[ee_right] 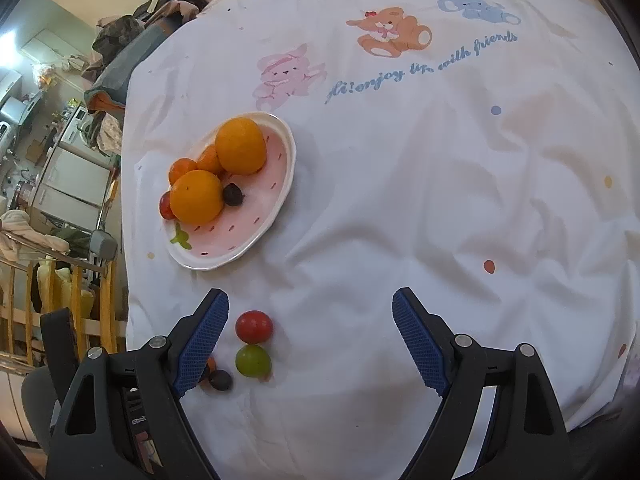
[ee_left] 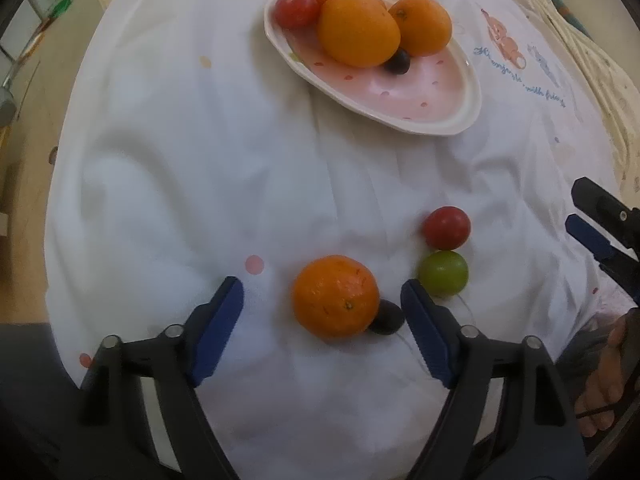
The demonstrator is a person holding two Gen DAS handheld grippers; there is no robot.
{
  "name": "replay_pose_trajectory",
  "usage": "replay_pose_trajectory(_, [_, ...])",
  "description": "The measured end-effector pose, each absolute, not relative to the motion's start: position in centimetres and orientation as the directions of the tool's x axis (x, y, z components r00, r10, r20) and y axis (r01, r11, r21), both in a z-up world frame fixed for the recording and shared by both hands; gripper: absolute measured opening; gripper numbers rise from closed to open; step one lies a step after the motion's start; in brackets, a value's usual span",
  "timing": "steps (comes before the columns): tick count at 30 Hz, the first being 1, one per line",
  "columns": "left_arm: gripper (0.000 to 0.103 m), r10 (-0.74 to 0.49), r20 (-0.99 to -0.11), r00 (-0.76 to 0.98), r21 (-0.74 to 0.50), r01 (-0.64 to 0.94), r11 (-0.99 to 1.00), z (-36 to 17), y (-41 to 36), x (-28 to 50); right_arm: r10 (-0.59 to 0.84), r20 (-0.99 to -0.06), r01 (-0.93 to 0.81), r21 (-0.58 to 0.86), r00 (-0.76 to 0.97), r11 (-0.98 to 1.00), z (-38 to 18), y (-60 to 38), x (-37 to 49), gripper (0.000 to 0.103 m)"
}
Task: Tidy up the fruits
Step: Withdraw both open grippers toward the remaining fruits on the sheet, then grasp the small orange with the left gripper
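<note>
My left gripper is spread wide around the loose orange on the sheet. A dark grape is half hidden behind it. My right gripper is also released, with the red tomato and green one just inside its left finger.

The left gripper and the right gripper share one build: black plastic arms tipped with blue, finely ribbed pads, joined by round silver pivot pins. A bare-skinned hand with a dark grey sleeve edge shows behind the left gripper's right arm.
</note>
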State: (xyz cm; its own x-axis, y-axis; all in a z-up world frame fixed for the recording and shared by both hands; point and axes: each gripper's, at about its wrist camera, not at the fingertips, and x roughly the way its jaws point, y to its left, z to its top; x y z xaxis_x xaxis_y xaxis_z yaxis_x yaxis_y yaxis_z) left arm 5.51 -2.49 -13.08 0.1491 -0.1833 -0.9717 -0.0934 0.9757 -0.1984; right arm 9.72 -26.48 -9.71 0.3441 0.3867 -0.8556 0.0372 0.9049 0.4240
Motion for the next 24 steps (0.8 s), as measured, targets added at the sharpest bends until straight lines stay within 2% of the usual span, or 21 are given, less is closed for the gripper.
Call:
replay_pose_trajectory(4, [0.06,-0.156,-0.978,0.139,-0.168,-0.082,0.982,-13.1,-3.0,5.6,0.391,-0.854,0.039,0.429,0.344,0.902,-9.8,-26.6,9.8,0.087])
replay_pose_trajectory(8, [0.04,-0.188,-0.973,0.136,-0.196,-0.054,0.979,-13.0,-3.4,5.6,0.42,-0.847,0.061,0.463,0.326,0.884,-10.3,-26.8,10.0,0.087])
replay_pose_trajectory(16, [0.039,-0.158,-0.969,0.192,-0.166,-0.024,0.986,-10.8,-3.2,5.8,0.419,-0.849,0.065,0.461,0.322,0.885,-10.3,-26.8,10.0,0.087])
replay_pose_trajectory(21, [0.039,-0.152,-0.953,0.263,-0.187,-0.116,0.975,-8.7,-0.6,6.3,0.42,-0.851,0.063,0.46,0.316,0.885,-10.4,-26.8,9.9,0.087])
replay_pose_trajectory(24, [0.039,-0.14,-0.954,0.266,-0.193,-0.184,0.964,-8.6,1.0,6.4,0.478,-0.834,0.051,0.509,0.275,0.859,-10.7,-26.7,9.8,0.087])
